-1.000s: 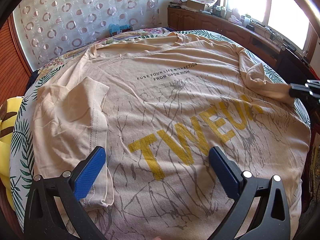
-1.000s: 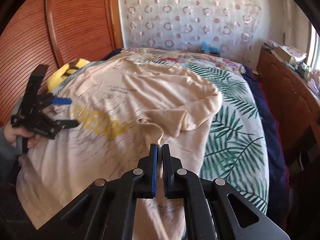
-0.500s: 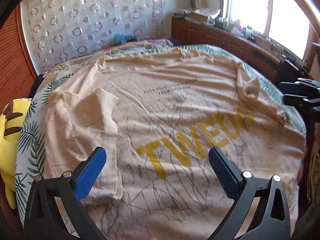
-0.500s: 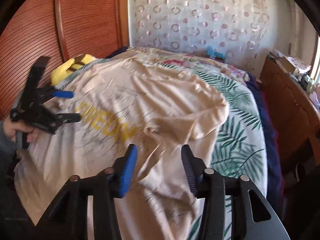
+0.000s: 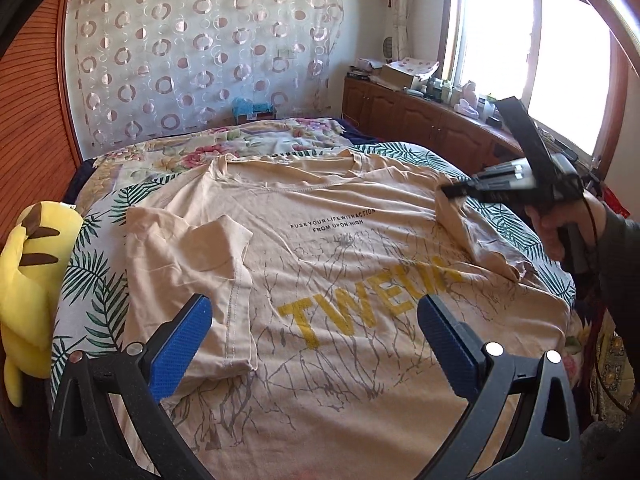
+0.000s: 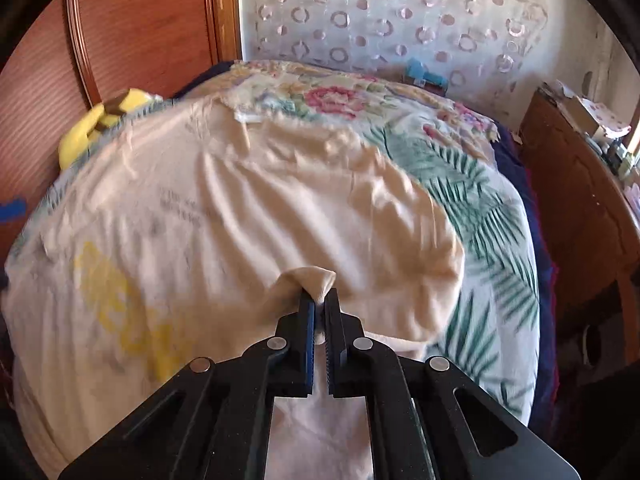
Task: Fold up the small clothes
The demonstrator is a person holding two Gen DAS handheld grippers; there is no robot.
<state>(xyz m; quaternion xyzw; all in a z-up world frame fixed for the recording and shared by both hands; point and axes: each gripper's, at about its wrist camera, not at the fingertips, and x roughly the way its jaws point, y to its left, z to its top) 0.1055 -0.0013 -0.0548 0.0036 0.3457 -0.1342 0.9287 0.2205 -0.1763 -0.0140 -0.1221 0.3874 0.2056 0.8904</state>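
Right claw (image 6: 319,307) just reclosed, T-shirt (image 6: 248,216) sleeve pinched between pads.

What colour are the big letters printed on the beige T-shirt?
Yellow: the big letters on the beige T-shirt show best in the left wrist view.

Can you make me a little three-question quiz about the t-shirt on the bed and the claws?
1. True or false: the right claw is shut on a bit of the t-shirt.
2. Which sleeve already lies folded over the shirt's front in the left wrist view? A) the one on the left of the picture B) the one on the right C) neither
3. Fill in: the left claw is ____ and holds nothing.

Key:
1. True; beige cloth is pinched between its pads, which have just closed.
2. A; the left sleeve lies flat over the front, near the yellow plush toy.
3. open
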